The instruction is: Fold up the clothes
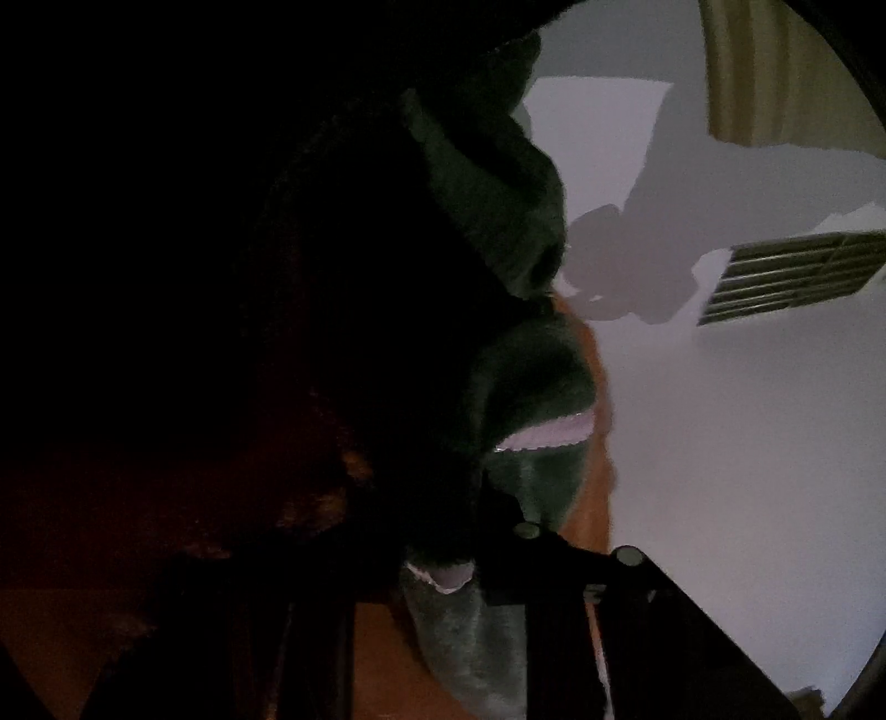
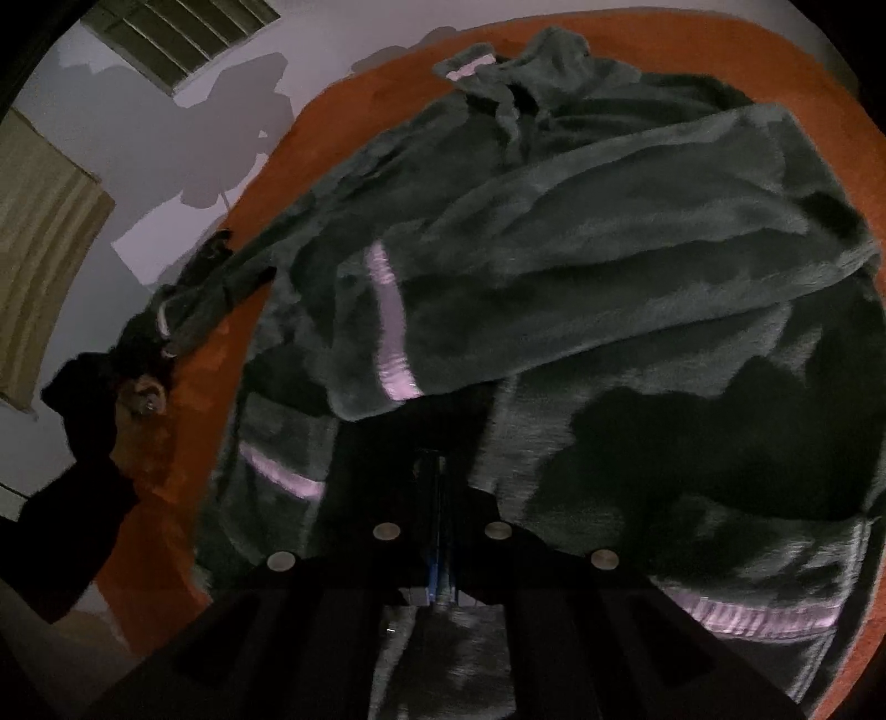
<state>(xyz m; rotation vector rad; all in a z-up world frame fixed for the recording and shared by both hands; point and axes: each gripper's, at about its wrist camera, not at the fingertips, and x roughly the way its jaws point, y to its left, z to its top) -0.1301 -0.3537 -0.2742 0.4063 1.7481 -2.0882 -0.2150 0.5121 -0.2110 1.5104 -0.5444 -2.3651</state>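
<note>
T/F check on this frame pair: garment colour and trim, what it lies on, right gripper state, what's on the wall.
1. The garment is dark green fleece with pale pink trim bands. True.
2. It lies on a white sheet. False: it lies on an orange surface.
3. The right gripper stands wide open above the fabric. False: its jaws are shut, with fabric lying around the fingers.
4. A slatted vent is mounted on the pale wall. True.
5. A sleeve with a pink cuff band is folded across the body of the garment. True.
6. In the left wrist view the garment is absent. False: dark fleece fills much of that view, close to the camera.
</note>
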